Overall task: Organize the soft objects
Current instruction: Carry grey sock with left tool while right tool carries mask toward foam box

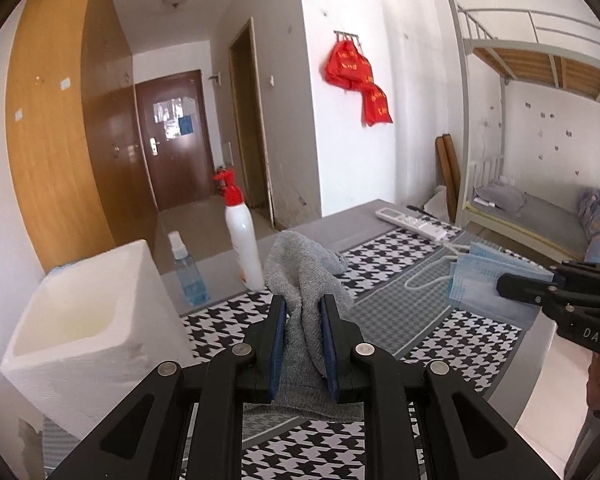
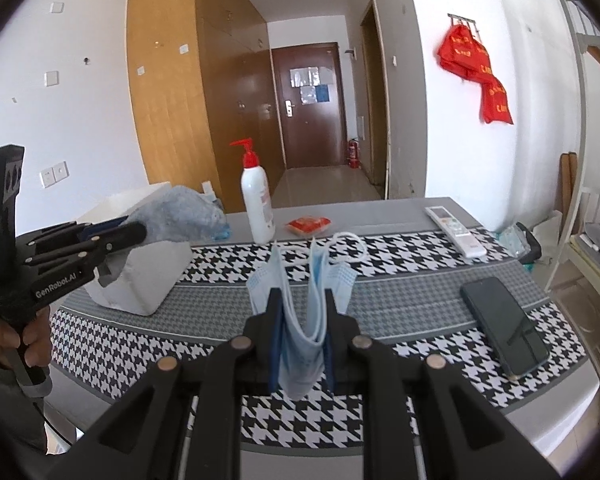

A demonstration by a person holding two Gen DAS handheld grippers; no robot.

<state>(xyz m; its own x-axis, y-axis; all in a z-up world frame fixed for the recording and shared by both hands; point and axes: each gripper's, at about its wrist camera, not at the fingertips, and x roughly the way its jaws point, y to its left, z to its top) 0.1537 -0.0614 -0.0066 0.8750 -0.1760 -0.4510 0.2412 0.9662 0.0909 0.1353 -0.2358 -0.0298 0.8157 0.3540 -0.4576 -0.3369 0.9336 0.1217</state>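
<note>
My left gripper (image 1: 303, 304) is shut on a grey towel (image 1: 300, 268) and holds it above the table, just right of a white foam box (image 1: 80, 344). In the right wrist view the left gripper (image 2: 138, 230) holds the towel (image 2: 180, 212) over the box (image 2: 148, 280). My right gripper (image 2: 302, 300) is shut on a blue face mask (image 2: 312, 280) with white ear loops, above the table's middle. The right gripper (image 1: 504, 286) and the mask (image 1: 480, 284) show at the right in the left wrist view.
A houndstooth cloth (image 2: 400, 268) covers the table. On it stand a white pump bottle with a red top (image 2: 256, 200), a red packet (image 2: 309, 224), a white remote (image 2: 456, 230) and a dark phone (image 2: 504, 324). A small blue spray bottle (image 1: 188, 272) stands beside the box.
</note>
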